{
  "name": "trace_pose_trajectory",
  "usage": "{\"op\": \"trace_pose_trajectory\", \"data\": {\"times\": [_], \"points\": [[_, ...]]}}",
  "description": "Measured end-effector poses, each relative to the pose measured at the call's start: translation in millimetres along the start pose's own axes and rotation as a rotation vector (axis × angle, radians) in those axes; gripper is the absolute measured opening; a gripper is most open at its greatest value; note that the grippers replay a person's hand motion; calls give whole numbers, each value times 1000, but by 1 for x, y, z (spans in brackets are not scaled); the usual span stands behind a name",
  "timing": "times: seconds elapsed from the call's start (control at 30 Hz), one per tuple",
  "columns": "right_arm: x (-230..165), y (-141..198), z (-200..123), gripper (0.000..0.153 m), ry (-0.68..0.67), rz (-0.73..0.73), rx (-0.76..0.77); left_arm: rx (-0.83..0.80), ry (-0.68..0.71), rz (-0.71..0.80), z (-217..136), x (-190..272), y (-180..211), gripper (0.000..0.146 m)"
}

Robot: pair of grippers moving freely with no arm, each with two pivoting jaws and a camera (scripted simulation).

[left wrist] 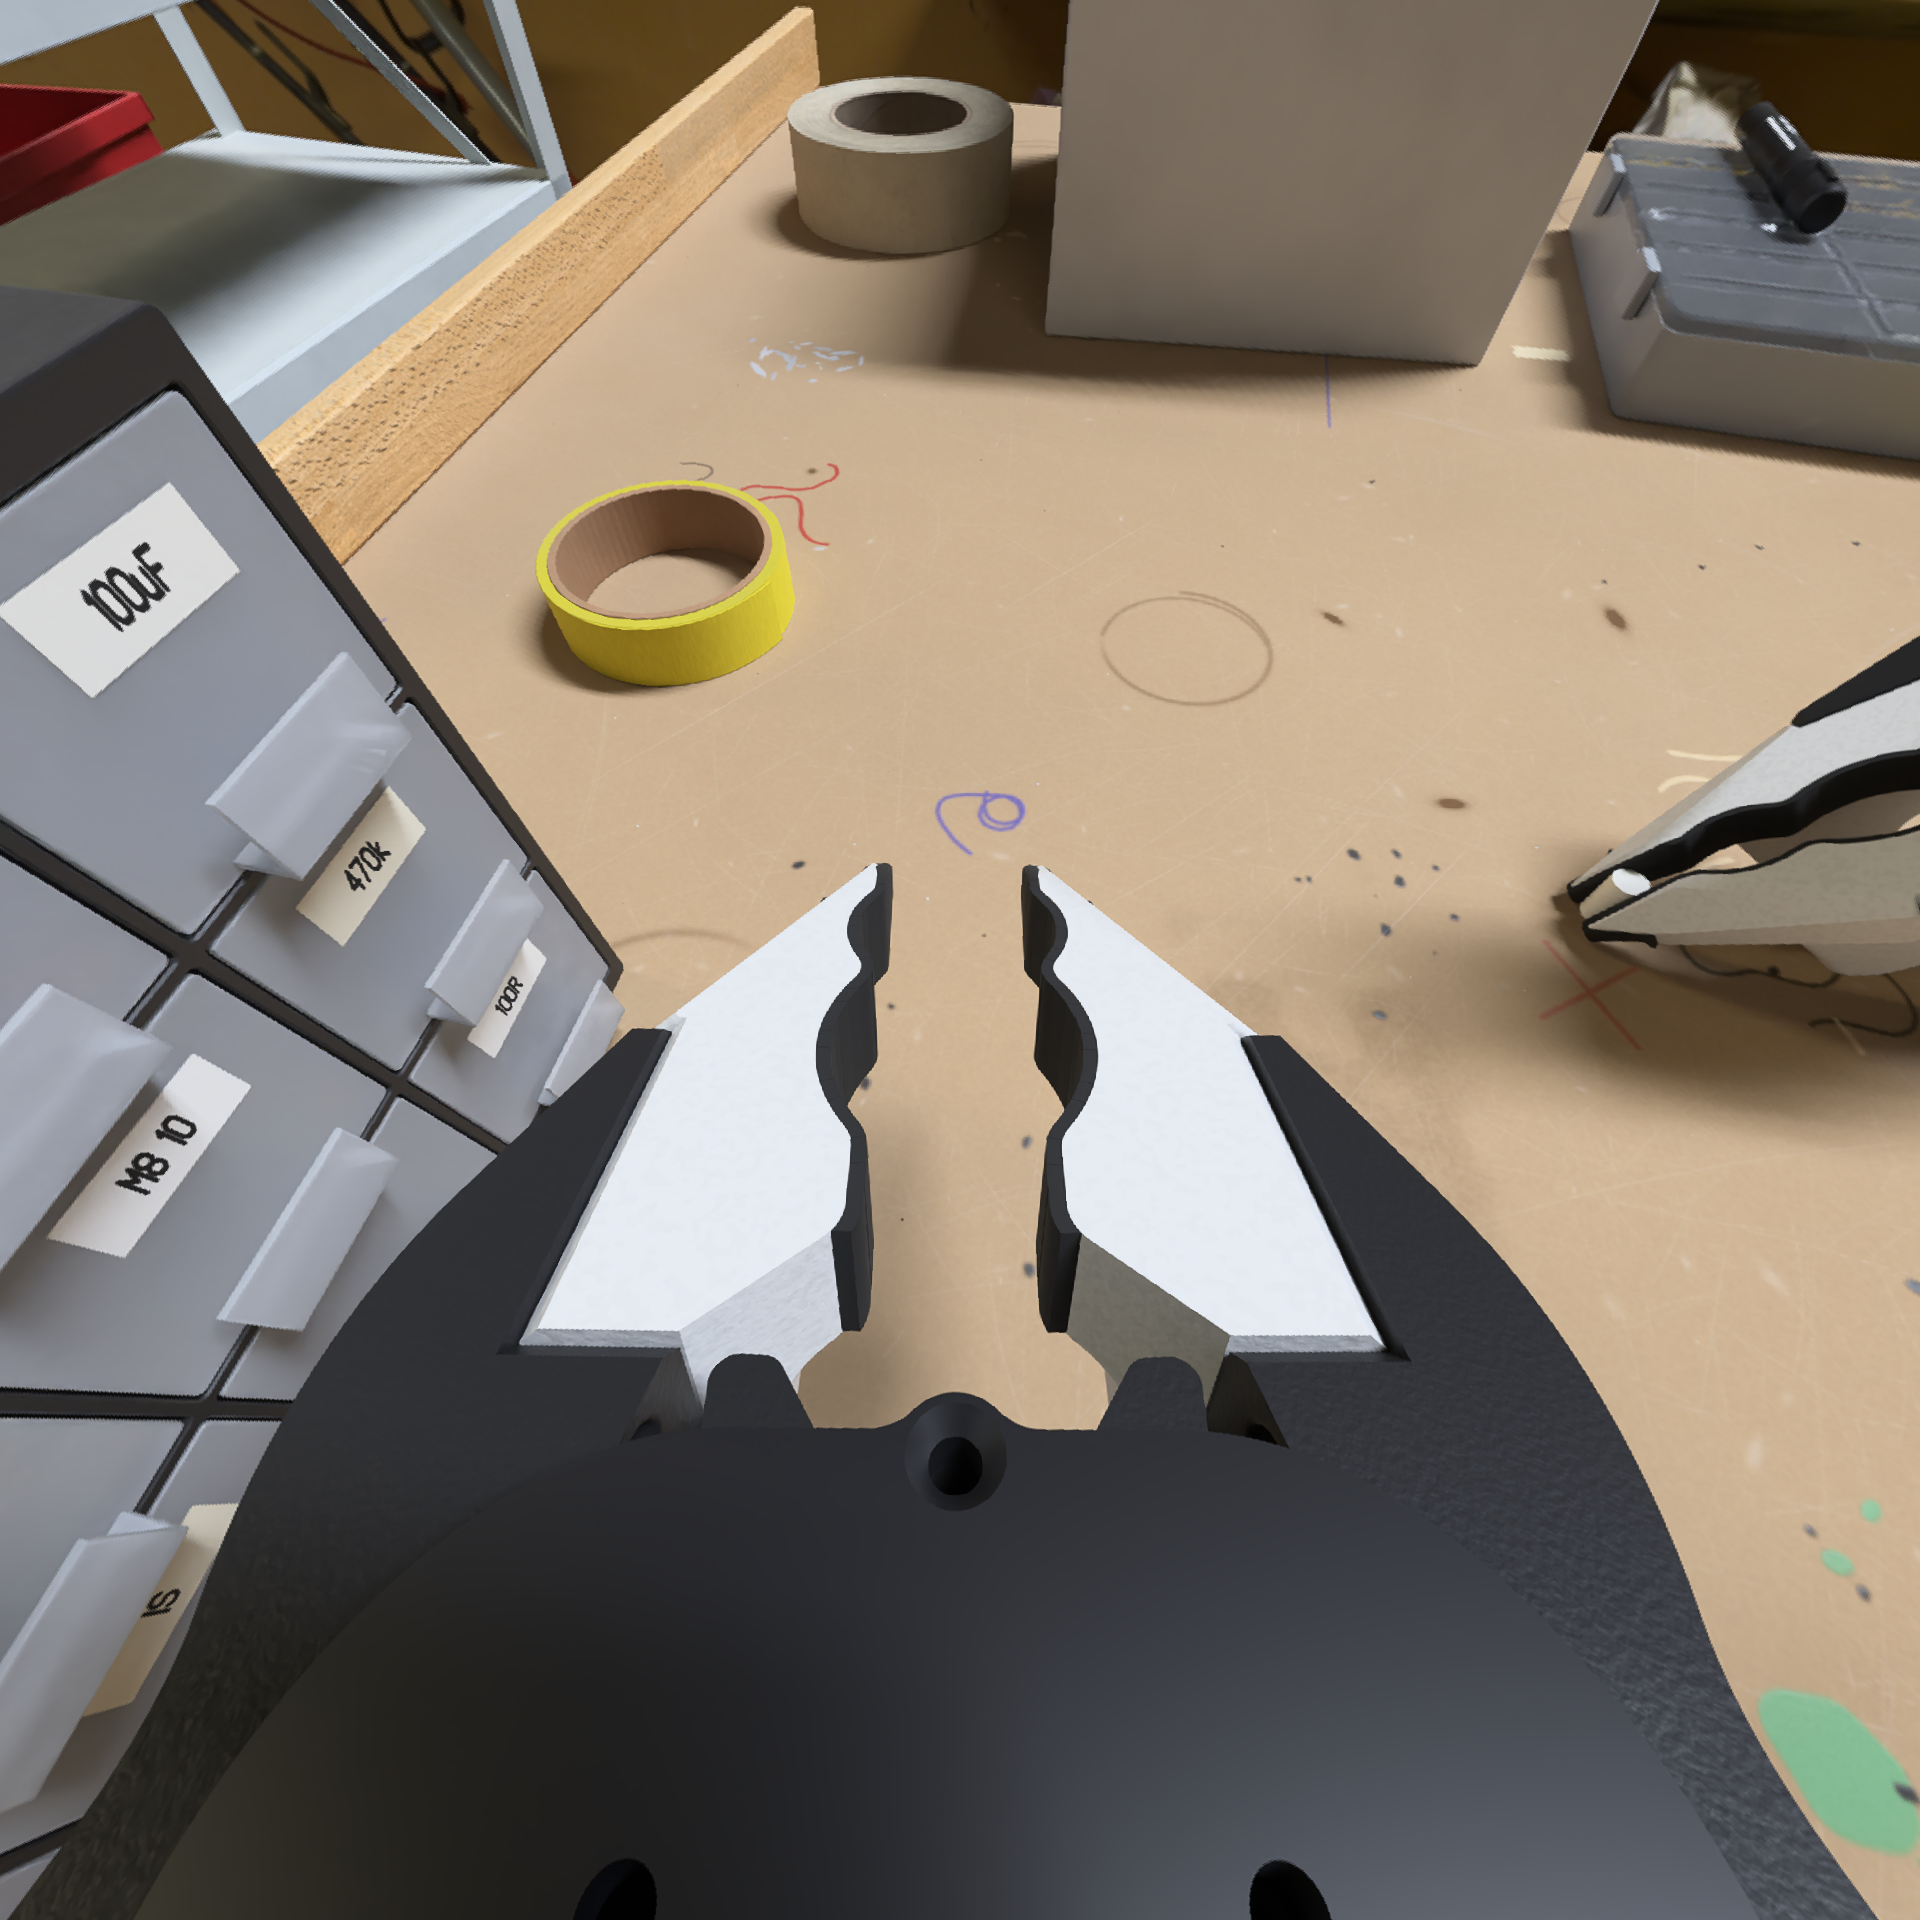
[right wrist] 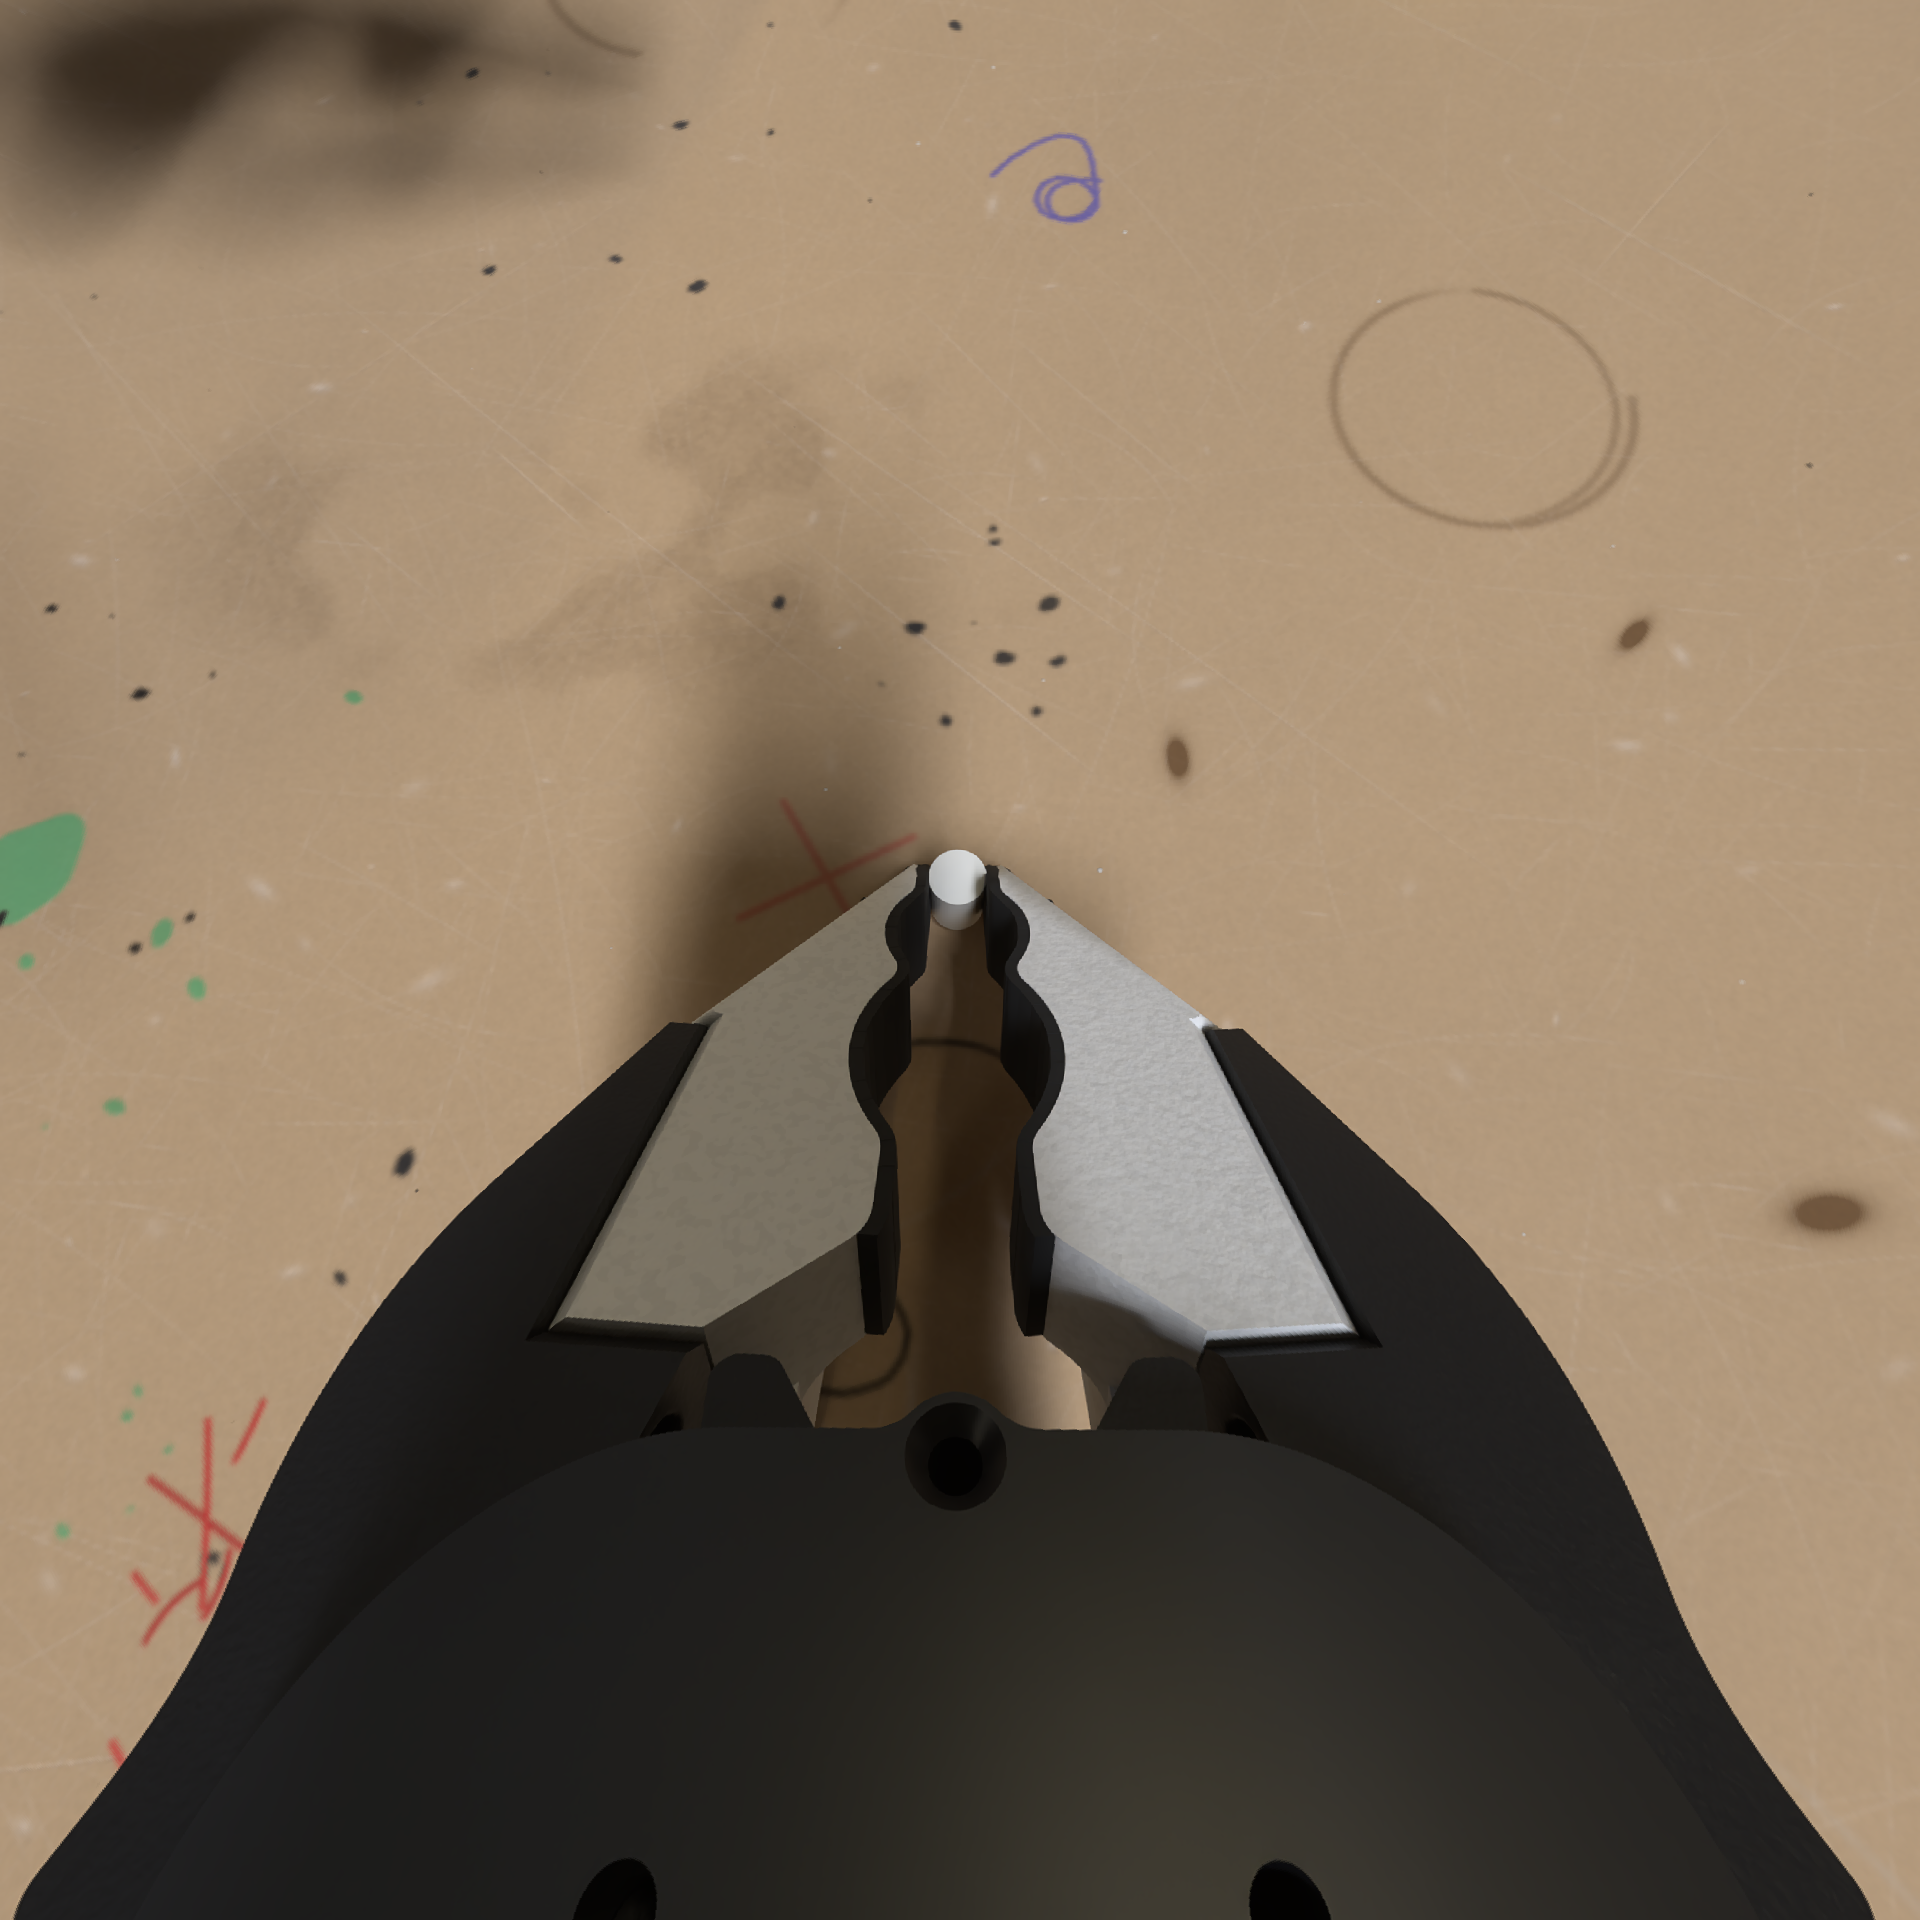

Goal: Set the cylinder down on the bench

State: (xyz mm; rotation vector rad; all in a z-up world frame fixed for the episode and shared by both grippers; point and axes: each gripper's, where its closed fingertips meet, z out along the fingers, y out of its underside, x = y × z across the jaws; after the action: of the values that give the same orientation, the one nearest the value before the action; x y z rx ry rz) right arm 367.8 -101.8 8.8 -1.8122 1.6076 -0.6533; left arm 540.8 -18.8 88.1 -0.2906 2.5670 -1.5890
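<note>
The cylinder (right wrist: 956, 885) is a small white peg pinched upright at the very tips of the right gripper (right wrist: 956, 891), low over the tan bench (right wrist: 1351, 935) beside a red cross mark (right wrist: 821, 862). It looks light, stiff and smooth, so a hold this near the tip could let it slip or tip over on release. The left gripper (left wrist: 956, 883) hangs empty, jaws moderately apart, near a yellow tape roll (left wrist: 665, 582).
</note>
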Motion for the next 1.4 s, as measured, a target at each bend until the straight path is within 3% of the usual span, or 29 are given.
{"op": "trace_pose_trajectory", "data": {"times": [0.6,0.93,1.13,1.4], "points": [[2,-5,-5,9,-47,73,66,-26,17,11,5,4,5,23],[-20,-9,4,9,-100,18,53,-27,15,14,5,4,5,23],[-18,-8,9,9,-24,-59,15,-25,14,12,5,4,5,23],[-22,-15,6,11,-24,-89,35,-19,15,1,3,2,4,23]]}}
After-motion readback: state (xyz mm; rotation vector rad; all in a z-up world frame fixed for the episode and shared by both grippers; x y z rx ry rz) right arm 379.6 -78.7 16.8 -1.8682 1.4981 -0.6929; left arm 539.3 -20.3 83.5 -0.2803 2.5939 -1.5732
